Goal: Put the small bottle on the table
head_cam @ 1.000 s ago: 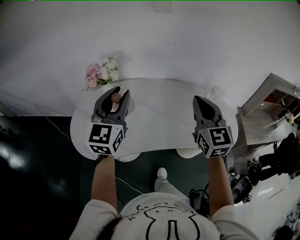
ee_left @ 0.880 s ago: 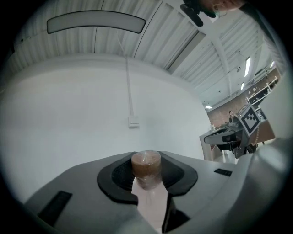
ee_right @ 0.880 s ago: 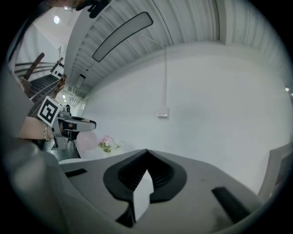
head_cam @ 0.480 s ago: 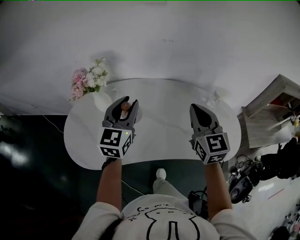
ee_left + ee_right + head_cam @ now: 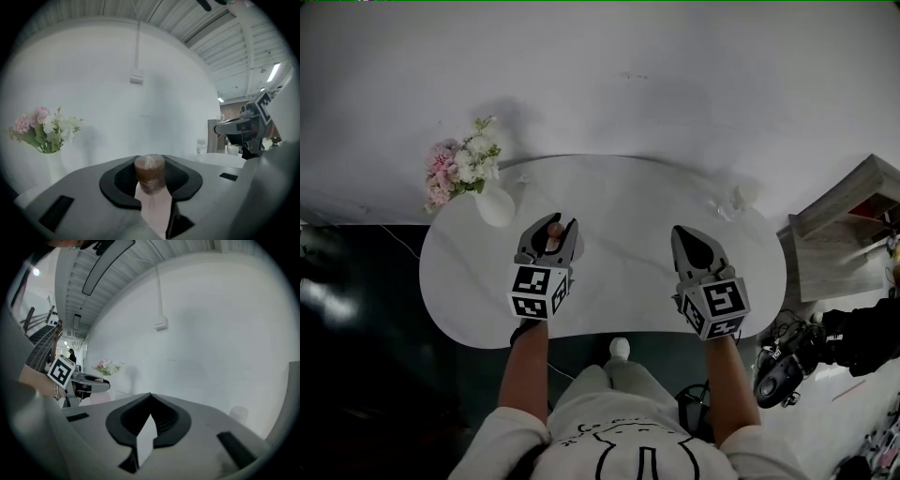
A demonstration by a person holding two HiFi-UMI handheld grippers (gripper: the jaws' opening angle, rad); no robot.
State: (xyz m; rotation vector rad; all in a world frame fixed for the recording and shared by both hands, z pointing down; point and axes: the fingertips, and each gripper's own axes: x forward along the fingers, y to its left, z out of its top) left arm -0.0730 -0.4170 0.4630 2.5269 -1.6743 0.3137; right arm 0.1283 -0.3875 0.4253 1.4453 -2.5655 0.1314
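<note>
Both grippers have dropped toward the lower middle of the frame, over the white oval table (image 5: 628,206). At centre-left the left gripper (image 5: 553,231) pinches the small brown-capped pale bottle (image 5: 150,174) above the tabletop. The right gripper (image 5: 684,234) has its fingers pressed together, empty.

No words, labels, brands or numbers can be read in any view.

White room, pale rounded table (image 5: 628,202)
A white wall (image 5: 675,84) backs the table; dark floor (image 5: 366,356) lies left; a white vase (image 5: 495,207) of pink and white flowers (image 5: 457,169) stands at its far-left edge; a wooden shelf unit (image 5: 848,217) stands right
</note>
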